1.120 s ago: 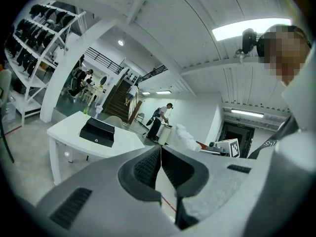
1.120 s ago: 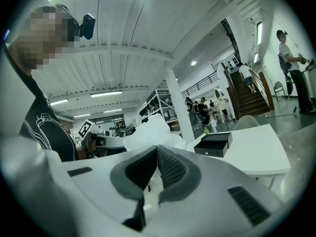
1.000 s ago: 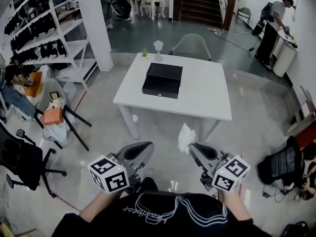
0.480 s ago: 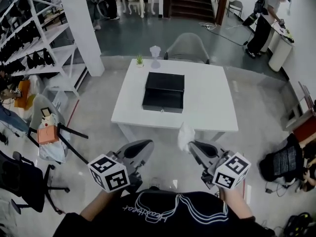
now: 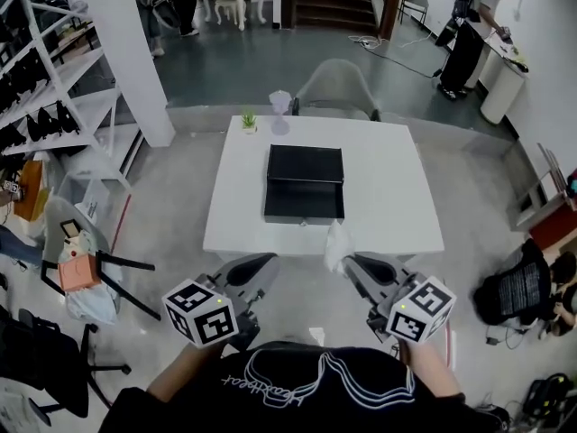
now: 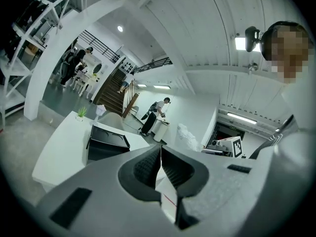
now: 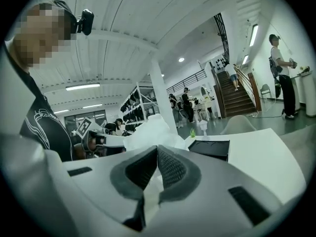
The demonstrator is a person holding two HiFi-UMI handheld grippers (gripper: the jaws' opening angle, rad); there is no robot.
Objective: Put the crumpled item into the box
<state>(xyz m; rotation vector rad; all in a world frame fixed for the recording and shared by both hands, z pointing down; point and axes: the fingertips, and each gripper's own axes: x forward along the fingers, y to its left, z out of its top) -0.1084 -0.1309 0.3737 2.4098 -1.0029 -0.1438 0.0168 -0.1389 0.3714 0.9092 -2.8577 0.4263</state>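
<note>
1. A box [image 5: 305, 183] sits on the middle of a table [image 5: 388, 197].
2. A plant [image 5: 248, 121] stands at the table's far left corner.
3. A chair [image 5: 338, 87] is behind the table; shelves [image 5: 36, 88] stand left.

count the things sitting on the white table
3. A black box lies near the middle of the white table; a small green plant and a pale goblet-shaped ornament stand side by side at its far edge. The box's inside cannot be made out.

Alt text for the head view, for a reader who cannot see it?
Seen from above, the right gripper holds a crumpled white paper in front of a white table with a black box on it. The left gripper, shut and empty, is alongside.
</note>
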